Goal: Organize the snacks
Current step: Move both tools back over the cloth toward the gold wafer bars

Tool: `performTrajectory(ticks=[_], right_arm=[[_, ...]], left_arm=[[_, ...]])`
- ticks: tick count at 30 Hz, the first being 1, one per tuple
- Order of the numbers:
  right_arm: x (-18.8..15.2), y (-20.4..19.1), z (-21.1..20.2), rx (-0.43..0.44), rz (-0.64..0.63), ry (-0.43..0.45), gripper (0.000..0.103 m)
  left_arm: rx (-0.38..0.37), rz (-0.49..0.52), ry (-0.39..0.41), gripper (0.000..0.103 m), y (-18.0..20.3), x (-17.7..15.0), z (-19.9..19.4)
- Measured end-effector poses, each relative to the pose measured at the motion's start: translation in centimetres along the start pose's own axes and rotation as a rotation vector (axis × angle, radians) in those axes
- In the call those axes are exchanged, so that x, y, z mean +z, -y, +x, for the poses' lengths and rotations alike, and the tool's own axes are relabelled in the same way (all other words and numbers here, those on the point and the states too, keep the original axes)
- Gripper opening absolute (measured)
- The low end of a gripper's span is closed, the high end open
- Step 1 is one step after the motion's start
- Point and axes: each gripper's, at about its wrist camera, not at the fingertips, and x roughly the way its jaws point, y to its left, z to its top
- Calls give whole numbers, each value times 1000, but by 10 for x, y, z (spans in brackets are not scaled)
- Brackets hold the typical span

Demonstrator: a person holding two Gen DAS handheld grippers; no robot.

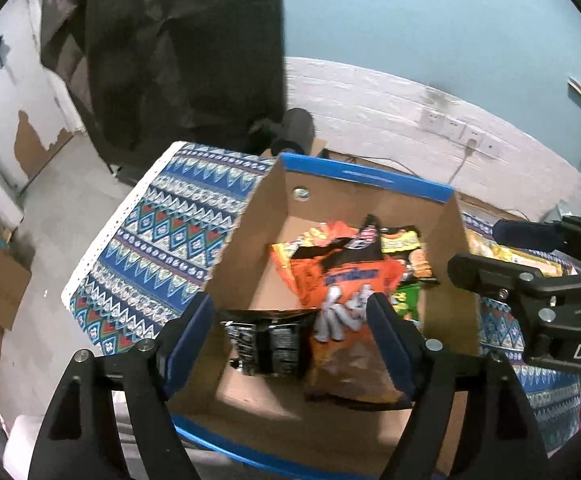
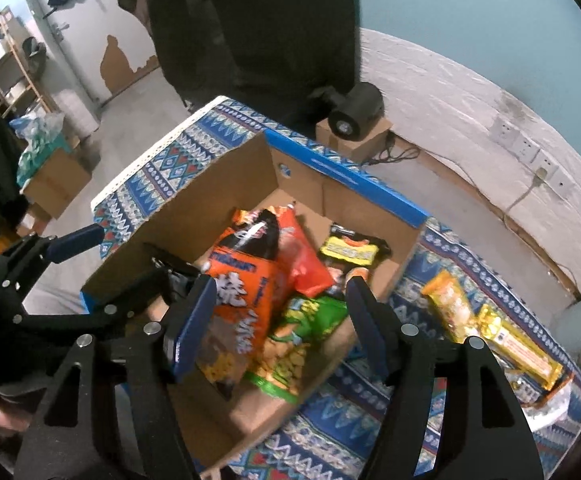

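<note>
An open cardboard box (image 1: 250, 240) with a blue rim stands on a patterned blue cloth (image 1: 150, 232). It holds several snack bags: a large orange bag (image 1: 342, 280), a small black packet (image 1: 270, 340), a green bag (image 2: 302, 332) and a yellow-black packet (image 2: 350, 250). My left gripper (image 1: 290, 336) is open above the box, over the black packet and the orange bag. My right gripper (image 2: 278, 320) is open above the box, over the orange bag (image 2: 238, 300) and the green bag. Yellow snack packs (image 2: 490, 332) lie on the cloth to the right of the box.
A black round device (image 2: 354, 114) sits on a small carton behind the box. A white wall with sockets (image 2: 530, 152) and a cable runs along the back. Cardboard boxes (image 2: 54, 180) stand on the floor at left. A dark cloth (image 1: 186, 48) hangs behind.
</note>
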Motion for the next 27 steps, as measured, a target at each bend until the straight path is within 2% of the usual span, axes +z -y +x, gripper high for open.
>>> performTrajectory(ticks=[27], right_arm=[[-79, 126, -62, -124, 178, 8, 69]], left_arm=[[-78, 257, 4, 80, 137, -5, -17]])
